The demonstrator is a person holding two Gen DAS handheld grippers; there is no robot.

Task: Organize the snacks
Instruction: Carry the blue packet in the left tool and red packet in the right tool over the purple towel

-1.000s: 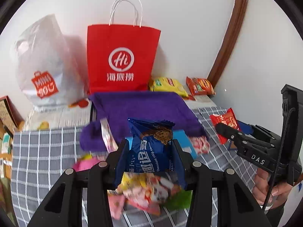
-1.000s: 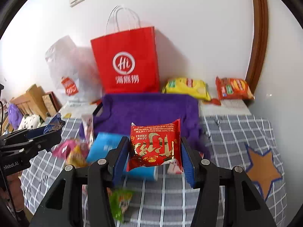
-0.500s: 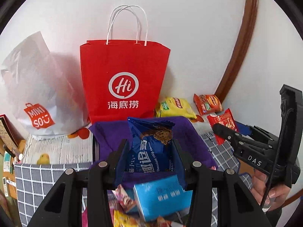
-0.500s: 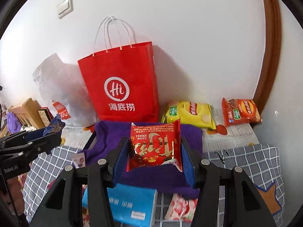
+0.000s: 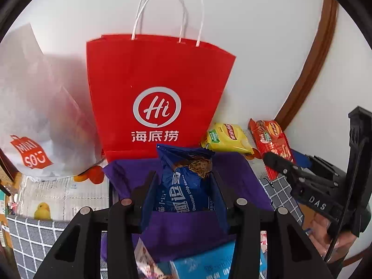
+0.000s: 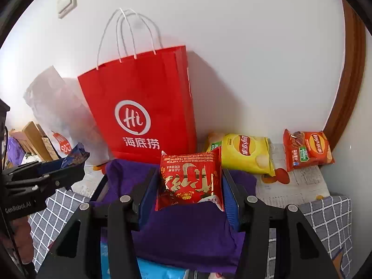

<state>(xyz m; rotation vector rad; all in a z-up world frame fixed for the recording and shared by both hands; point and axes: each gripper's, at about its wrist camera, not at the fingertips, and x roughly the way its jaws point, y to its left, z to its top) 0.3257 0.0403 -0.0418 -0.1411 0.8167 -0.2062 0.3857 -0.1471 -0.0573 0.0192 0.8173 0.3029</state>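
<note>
1. The left gripper [image 5: 183, 186] is clamped on a blue chocolate-chip cookie packet [image 5: 186, 181], held upright above a purple cloth [image 5: 186, 232].
2. The right gripper [image 6: 189, 186] is clamped on a red snack packet [image 6: 189, 181], also upright over the cloth.
3. Both packets hang in the air facing a red paper bag [image 5: 158, 93] that stands against the wall, with a yellow chip bag [image 6: 244, 153] and an orange chip bag [image 6: 307, 151] lying beside it.
4. The step in hand appears to be carrying; whether the packets go into the red bag or beside the chips cannot be told.
5. The next move calls for lifting clear of the bag's rim, or lowering to the surface, before releasing.
</note>
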